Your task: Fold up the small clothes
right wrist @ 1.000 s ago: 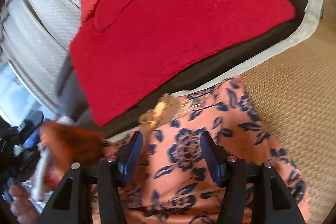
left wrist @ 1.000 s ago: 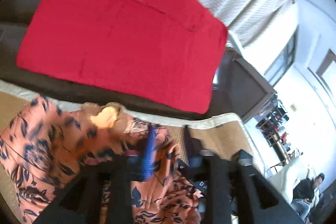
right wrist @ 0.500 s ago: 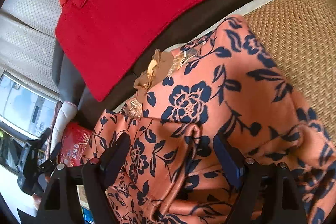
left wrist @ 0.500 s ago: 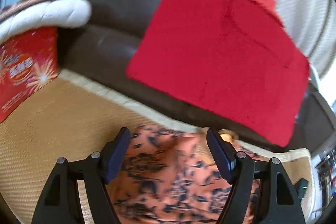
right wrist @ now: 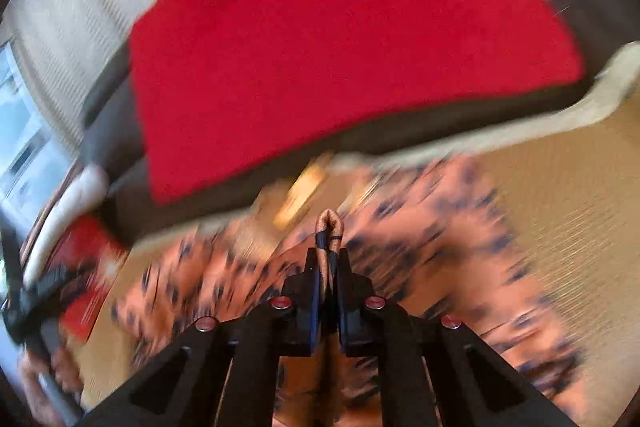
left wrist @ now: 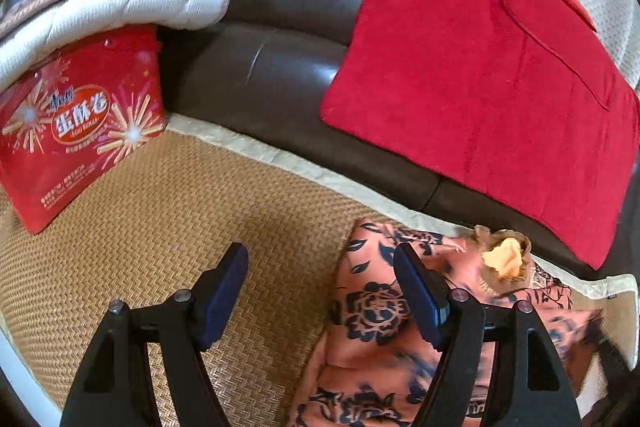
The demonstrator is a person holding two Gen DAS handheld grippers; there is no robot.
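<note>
On the woven mat [left wrist: 168, 227] we see the floral garment [left wrist: 372, 311] lying crumpled near the mat's pale border, its long axis unclear. Our right gripper [right wrist: 328, 279] is clenched on a raised fold of it; our left gripper [left wrist: 320, 291] is spread wide, its right finger over the garment's edge. Behind stand a dark sofa [left wrist: 280, 39] with a red towel [left wrist: 480, 75] and a red box [left wrist: 76, 131] to the left.

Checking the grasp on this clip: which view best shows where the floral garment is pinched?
The right wrist view. The right gripper is shut on a fold of the floral garment poking up between its fingers, though the rest is motion-blurred. The left wrist view shows the garment sharply on the mat, beside the open left gripper, but no pinch.
</note>
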